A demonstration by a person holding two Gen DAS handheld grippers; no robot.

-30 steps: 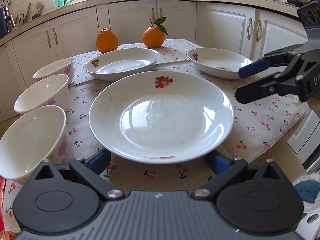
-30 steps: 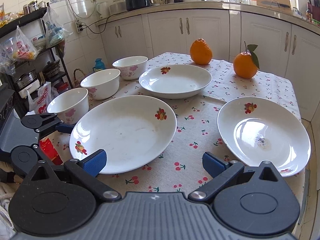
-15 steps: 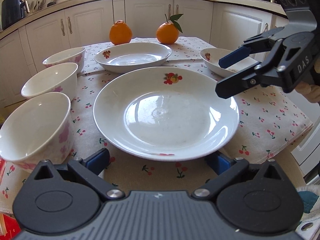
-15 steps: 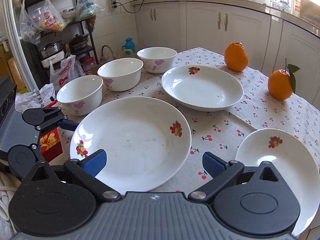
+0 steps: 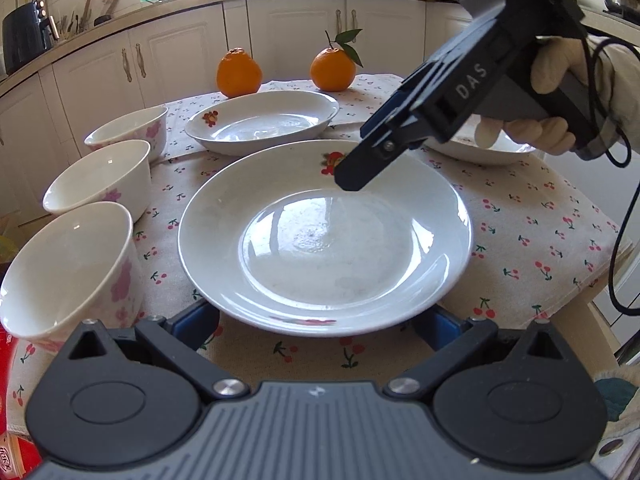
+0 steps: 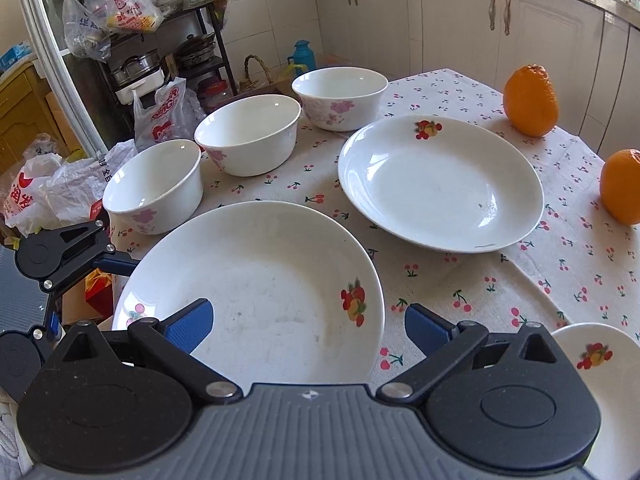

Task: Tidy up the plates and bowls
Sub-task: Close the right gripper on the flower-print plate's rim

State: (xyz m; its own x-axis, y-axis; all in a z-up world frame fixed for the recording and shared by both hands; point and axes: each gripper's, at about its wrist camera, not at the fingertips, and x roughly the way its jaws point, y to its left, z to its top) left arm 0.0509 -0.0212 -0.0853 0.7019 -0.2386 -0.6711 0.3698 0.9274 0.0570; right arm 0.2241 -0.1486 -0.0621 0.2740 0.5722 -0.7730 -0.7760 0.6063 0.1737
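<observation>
Two hand-held grippers converge on one large white plate [image 5: 324, 236] at the near edge of a cherry-print tablecloth [image 5: 532, 240]. The left gripper [image 5: 316, 326] sits low at the plate's near rim, jaws spread wide to either side and gripping nothing. The right gripper [image 6: 308, 326], held in a gloved hand [image 5: 536, 100], hovers above the plate's far side, its jaws likewise spread and empty.

The plate appears to overhang the table edge slightly, so a clumsy nudge from either tool could likely tip it off; glazed china may also slip from a two-finger pinch on a thin rim. With both tools crowding the same plate, a collision between them looks possible.

To the left, three flower-printed bowls [image 6: 248, 136] stand in a close row, near enough that a swinging plate could knock them. Beyond lies a second plate [image 6: 440, 184], a third plate [image 6: 600, 364] to the right, and two oranges [image 5: 239, 73] at the far edge.

Readable writing: "DAS" on the right gripper's body. Red print on the plastic bags [image 6: 164, 120] beside the table is only partly legible.
</observation>
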